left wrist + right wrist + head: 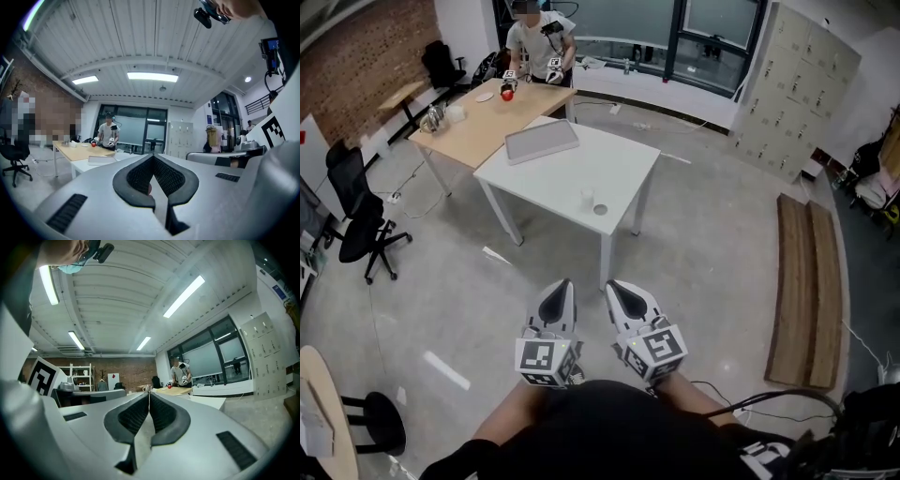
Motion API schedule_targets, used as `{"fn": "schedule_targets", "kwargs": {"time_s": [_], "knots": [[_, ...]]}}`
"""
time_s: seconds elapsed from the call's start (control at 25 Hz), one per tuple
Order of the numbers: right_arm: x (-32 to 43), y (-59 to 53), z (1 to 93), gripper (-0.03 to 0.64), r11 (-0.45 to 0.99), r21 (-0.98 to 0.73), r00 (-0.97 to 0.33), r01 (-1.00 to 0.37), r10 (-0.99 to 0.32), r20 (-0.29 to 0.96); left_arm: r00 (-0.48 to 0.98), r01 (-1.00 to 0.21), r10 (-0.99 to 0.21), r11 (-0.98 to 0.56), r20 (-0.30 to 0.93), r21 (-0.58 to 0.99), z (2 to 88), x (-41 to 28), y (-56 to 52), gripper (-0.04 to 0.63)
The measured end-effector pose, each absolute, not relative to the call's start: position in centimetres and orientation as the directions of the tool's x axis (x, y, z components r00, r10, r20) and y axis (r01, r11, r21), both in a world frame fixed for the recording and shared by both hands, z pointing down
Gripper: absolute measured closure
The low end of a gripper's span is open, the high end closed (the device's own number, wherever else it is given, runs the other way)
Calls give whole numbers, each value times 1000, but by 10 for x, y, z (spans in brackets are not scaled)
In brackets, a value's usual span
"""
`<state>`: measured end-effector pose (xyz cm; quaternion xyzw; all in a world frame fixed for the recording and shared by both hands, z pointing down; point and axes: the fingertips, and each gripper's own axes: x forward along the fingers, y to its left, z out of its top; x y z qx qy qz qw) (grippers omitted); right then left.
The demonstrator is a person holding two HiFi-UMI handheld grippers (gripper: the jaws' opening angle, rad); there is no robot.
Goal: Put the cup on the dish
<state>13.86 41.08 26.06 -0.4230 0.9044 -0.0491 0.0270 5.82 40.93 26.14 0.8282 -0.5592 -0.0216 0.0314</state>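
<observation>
Head view, cup: the small white cup [588,196] stands upright on the white table [623,159] at mid-frame, near the table's lower edge, not on the dish.
Head view, dish: a small round greyish dish [600,210] lies just beside the cup, to its lower right; whether the two touch is too small to tell.
Head view, why so: cup and dish look set out side by side as a start layout, so the lift is likely short.
Head view, other things: a flat grey tray [542,141] sits at the table's upper left. Beyond it, another person [540,42] works at a wooden table [478,122].
Head view, claws: the left claw [565,286] and right claw [611,287] hang at lower centre, close to the body, tips aimed up-frame toward the table and well apart from cup and dish. This reads as a carry pose ahead of the approach.
Left gripper view, claw: the ribbed pads [140,178] meet at their tips at mid-frame. The claw is clenched with nothing between. The white table shows far off at centre left, but the cup cannot be made out.
Right gripper view, claw: the pads [133,418] press together along the centre line. The claw is clenched and empty, and the table lies distant at centre right.
Judgement: both claws must open before any grasp, and the task has not started.
</observation>
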Motion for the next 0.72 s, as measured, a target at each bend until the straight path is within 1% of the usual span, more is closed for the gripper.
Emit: {"fn": "schedule_targets", "kwargs": {"time_s": [0.36,0.72], "knots": [[82,361,263,603,629,-92,-633,-772,-774,22,380,-920,-925,-380,-21,95,257,4,362,595],[31,353,265,603,630,-66,-632,-774,-774,29,402,-908,-915,-402,-25,118,262,-38,350,595]]}}
